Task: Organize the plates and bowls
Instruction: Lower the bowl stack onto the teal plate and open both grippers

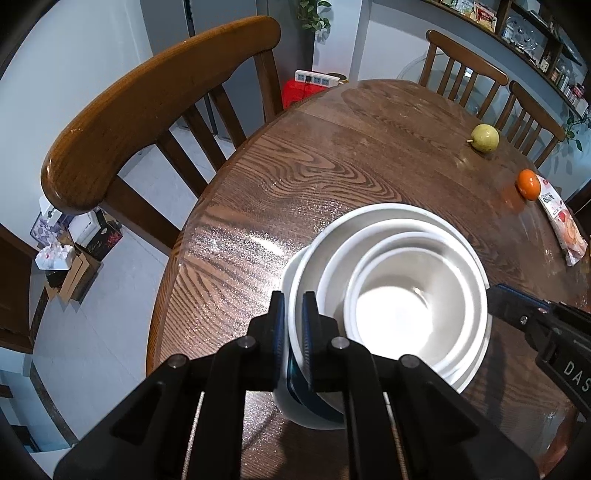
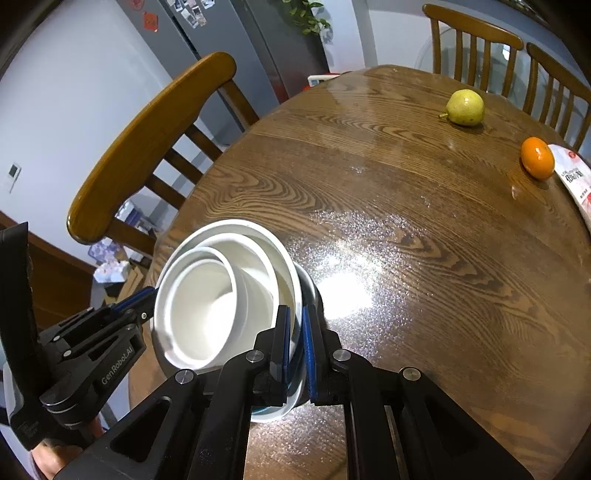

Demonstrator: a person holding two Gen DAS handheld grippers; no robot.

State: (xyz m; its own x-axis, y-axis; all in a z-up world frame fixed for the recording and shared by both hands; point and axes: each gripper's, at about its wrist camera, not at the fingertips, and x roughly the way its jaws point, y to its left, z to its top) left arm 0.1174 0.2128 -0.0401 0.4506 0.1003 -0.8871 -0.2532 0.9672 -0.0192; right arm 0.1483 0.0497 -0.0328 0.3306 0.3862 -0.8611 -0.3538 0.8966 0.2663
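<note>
Fridge magnets (image 2: pixel 192 14) — right view only

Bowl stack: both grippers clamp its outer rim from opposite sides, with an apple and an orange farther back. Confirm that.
Not quite. The green fruit is a pear, as the right wrist view shows. The left gripper and right gripper do clamp the bowl stack, orange behind.

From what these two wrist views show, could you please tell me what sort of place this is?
Most likely a home dining area: a round wooden table ringed by wooden chairs, a pear on it, and a magnet-covered fridge behind.
</note>
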